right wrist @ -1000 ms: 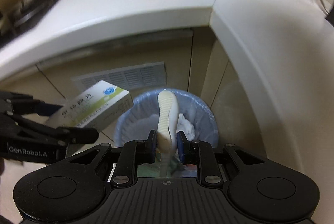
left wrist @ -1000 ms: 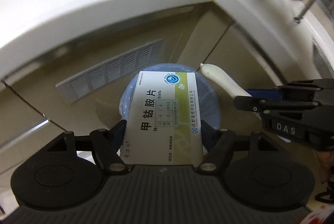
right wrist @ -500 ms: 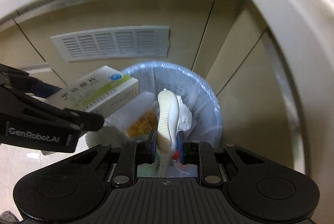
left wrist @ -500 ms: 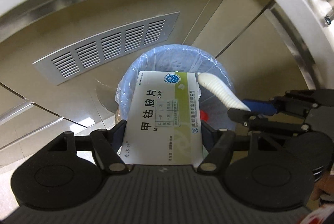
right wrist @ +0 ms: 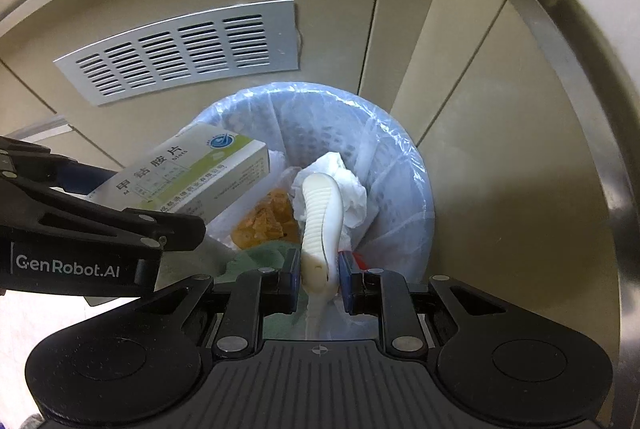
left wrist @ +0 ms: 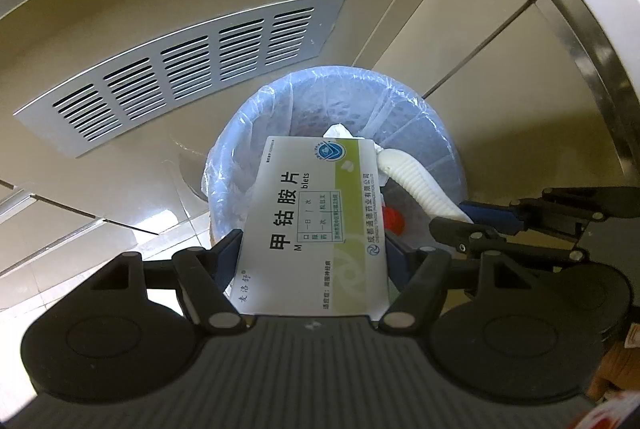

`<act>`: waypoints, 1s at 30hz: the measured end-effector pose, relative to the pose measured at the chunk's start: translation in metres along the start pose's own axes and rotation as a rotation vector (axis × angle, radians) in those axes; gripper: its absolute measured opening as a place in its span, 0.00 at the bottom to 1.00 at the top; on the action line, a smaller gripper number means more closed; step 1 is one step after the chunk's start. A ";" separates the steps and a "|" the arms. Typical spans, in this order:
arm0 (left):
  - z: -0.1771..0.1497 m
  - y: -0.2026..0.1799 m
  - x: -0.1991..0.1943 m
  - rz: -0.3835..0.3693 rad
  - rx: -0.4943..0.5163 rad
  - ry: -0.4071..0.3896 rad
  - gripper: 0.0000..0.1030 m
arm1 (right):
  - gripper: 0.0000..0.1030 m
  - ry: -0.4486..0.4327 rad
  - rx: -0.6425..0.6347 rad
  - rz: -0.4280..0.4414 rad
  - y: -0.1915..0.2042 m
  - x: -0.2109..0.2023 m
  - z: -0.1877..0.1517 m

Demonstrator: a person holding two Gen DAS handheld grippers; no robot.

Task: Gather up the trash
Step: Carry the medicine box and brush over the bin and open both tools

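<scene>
Both claws over the round bin w/ crinkly blue plastic liner [right wrist: 404,165], each gripping trash.

We see the left gripper [left wrist: 316,253] clamped on a flat white-and-green cardboard medicine box [left wrist: 316,221], smooth printed face up, its far end over the bin mouth. Right gripper [right wrist: 319,275], narrow, pinches a ribbed, curved off-white plastic piece [right wrist: 322,213] above crumpled white tissue [right wrist: 348,181] & orange food scraps [right wrist: 264,221] inside. Slotted grey metal vent panel [left wrist: 180,77] sits on the beige cabinet behind.
</scene>
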State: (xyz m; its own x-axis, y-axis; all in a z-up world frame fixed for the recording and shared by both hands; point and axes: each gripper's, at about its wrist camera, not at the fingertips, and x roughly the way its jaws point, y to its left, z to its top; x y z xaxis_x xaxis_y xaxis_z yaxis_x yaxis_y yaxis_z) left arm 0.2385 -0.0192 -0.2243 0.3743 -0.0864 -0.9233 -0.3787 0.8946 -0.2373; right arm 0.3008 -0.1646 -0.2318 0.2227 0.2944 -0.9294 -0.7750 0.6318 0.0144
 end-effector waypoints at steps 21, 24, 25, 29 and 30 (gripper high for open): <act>0.004 0.000 0.010 0.016 0.057 -0.017 0.85 | 0.20 0.002 0.023 -0.015 -0.007 0.006 0.004; 0.001 0.005 0.004 0.027 0.053 -0.024 0.85 | 0.20 0.004 0.023 -0.012 -0.007 0.009 0.005; 0.000 0.007 0.001 0.030 0.050 -0.027 0.85 | 0.20 0.004 0.022 -0.010 -0.007 0.009 0.006; -0.002 0.012 -0.008 0.044 0.044 -0.042 0.85 | 0.20 0.001 0.009 -0.001 -0.003 0.009 0.007; -0.002 0.013 -0.010 0.048 0.042 -0.046 0.85 | 0.20 -0.002 0.005 0.002 -0.002 0.009 0.007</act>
State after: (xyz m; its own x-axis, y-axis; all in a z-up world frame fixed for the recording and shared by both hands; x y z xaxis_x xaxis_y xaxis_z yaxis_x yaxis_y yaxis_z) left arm 0.2282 -0.0070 -0.2189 0.3958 -0.0237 -0.9180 -0.3617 0.9148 -0.1796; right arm 0.3086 -0.1583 -0.2380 0.2223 0.2968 -0.9287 -0.7723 0.6350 0.0181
